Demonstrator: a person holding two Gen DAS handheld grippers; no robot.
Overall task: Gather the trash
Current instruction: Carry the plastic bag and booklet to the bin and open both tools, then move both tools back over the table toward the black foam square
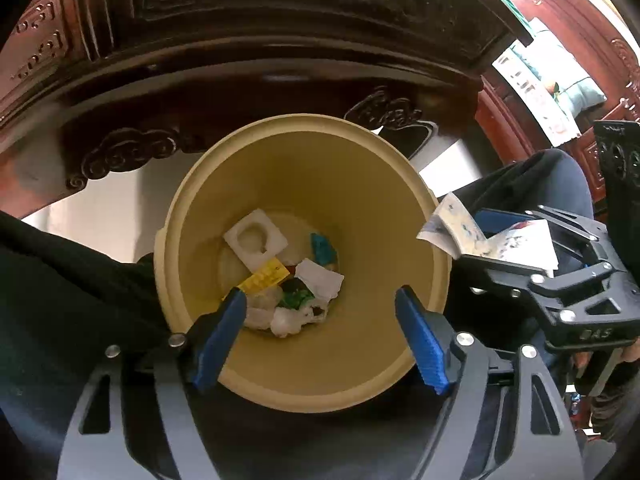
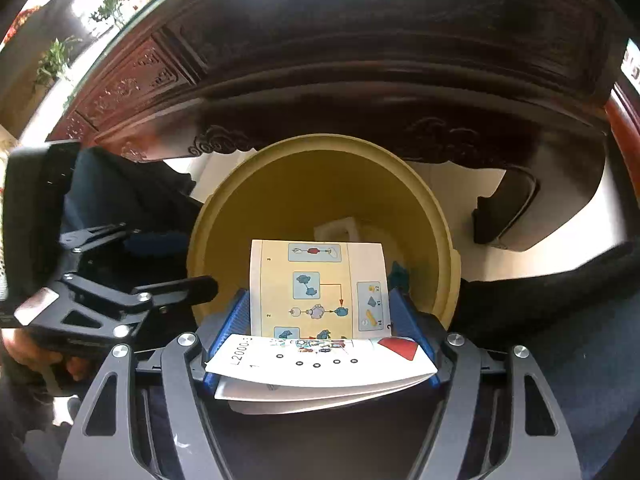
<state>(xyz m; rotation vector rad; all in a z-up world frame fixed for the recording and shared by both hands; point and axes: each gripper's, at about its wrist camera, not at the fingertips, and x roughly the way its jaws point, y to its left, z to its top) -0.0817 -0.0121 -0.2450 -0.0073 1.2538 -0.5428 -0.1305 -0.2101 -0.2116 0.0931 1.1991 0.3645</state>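
Carved table behind bin (image 1: 300,384) — left claw (image 1: 320,300) empty, agape; right claw (image 2: 320,300) seemingly grips booklet (image 2: 316,296).

1. The round beige plastic bin (image 1: 372,240) has smooth, matt inner walls with a faint sheen.
2. The white moulded foam tray (image 1: 256,240) at the far left of its floor looks soft and matt.
3. The crumpled white paper scraps (image 1: 320,280) near it are creased and dull.
4. The folded printed paper leaflet (image 2: 320,292) has smooth, slightly glossy pages.
5. The ribbed blue pads (image 1: 420,344) of the left gripper (image 1: 320,312) look like matt, grooved rubber or plastic; its black frame is matt, with shiny metal screws.
6. The dark carved wooden furniture (image 1: 280,60) beyond the bin is polished and glossy.
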